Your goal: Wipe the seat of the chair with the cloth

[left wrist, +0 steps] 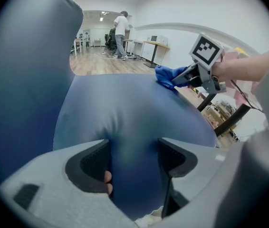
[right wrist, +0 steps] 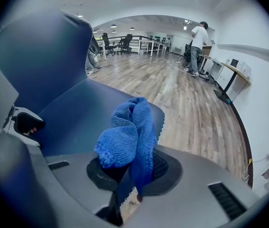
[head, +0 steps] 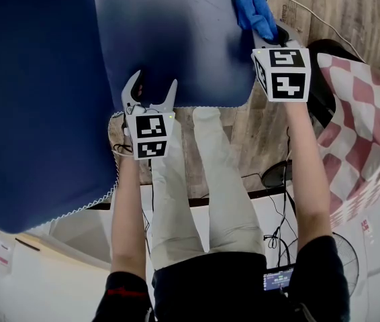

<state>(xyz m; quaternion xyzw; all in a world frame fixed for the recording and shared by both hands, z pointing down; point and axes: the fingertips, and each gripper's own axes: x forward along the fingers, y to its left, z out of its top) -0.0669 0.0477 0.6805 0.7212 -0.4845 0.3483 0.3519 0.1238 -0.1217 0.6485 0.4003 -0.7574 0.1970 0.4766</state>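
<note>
Right gripper (head: 271, 37) clamps cloth (head: 254, 12), bunched at its 11 o'clock on seat (head: 176, 39) corner; left gripper (head: 152, 89) stands open astride seat edge.

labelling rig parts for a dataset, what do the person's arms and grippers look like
Both the left gripper and right gripper are grey plastic with black ribbed pads inside the jaws. Each carries a white cube printed with black square markers. The person wears a black short-sleeved top; the left sleeve has a thin red stripe.

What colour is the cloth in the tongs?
Bright blue; the cloth shows best in the right gripper view.
</note>
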